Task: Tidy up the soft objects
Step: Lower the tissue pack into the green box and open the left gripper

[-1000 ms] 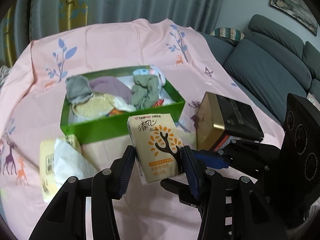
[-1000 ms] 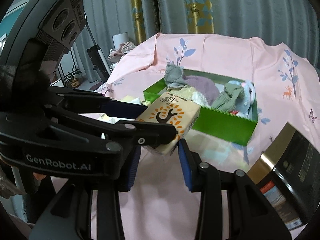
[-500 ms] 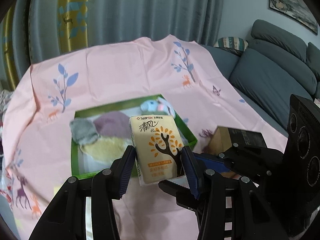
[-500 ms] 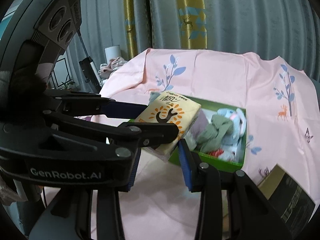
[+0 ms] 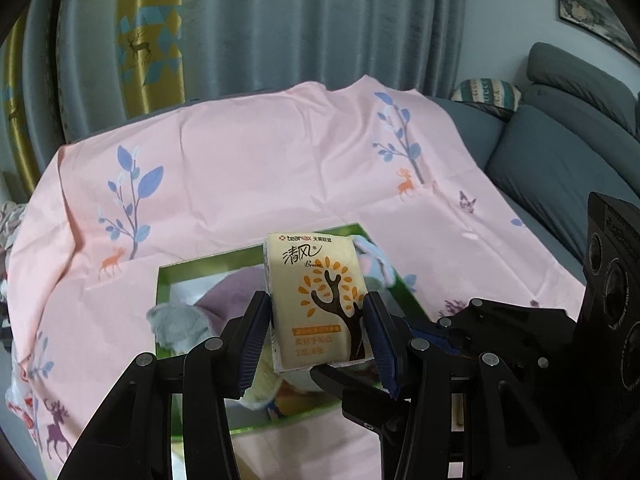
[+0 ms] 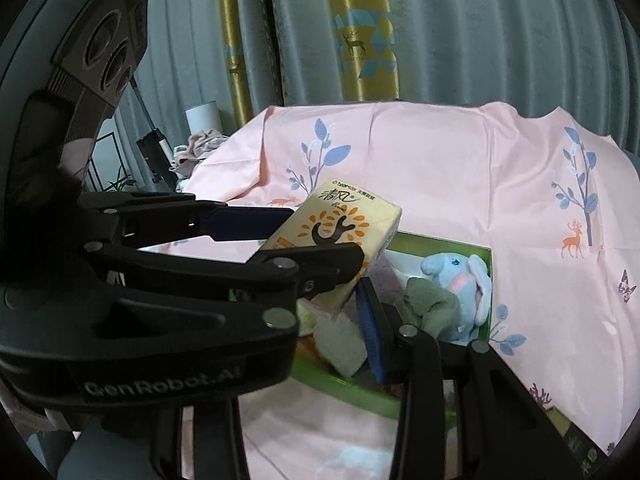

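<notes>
The left claw (image 5: 316,336) grips a tissue pack (image 5: 316,296) above the green box (image 6: 440,400) of soft toys and cloths; the right claw (image 6: 352,320), half open, holds nothing, its view blocked by the left. A grey sofa (image 5: 560,152) stands beside the pink-clothed surface (image 5: 260,160).

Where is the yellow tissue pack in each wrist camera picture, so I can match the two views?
Left wrist view: the tissue pack stands upright at lower centre, clamped between the left hand-held gripper pads.
Right wrist view: it sits left of centre, tilted, its lower end behind a black finger of that same hand-held gripper reaching in from the left.
Shared landmark: the green box of soft things directly behind the pack, seen in both views.
</notes>
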A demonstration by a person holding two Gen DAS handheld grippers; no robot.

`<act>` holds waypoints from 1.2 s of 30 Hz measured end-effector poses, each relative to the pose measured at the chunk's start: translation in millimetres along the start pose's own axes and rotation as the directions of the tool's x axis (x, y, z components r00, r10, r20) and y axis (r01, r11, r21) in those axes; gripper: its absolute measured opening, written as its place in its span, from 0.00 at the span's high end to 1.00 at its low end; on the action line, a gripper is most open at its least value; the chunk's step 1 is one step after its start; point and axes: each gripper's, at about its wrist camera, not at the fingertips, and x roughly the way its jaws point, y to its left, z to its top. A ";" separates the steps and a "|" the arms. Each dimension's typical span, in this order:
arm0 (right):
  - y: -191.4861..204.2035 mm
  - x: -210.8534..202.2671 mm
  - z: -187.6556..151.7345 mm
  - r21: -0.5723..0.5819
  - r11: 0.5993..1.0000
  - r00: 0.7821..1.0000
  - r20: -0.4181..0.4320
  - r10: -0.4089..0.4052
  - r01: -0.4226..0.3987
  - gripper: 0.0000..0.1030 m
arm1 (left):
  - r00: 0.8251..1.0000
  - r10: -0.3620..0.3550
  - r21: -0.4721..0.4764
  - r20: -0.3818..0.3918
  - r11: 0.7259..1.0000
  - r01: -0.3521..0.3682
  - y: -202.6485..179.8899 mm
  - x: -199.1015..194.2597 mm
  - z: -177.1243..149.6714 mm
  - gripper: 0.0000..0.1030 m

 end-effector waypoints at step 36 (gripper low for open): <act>-34.0 107.9 -21.8 0.131 0.991 0.965 -0.262 0.032 0.003 0.61 | 0.983 0.009 -0.079 -0.184 0.997 -0.024 40.9 108.1 -27.4 0.52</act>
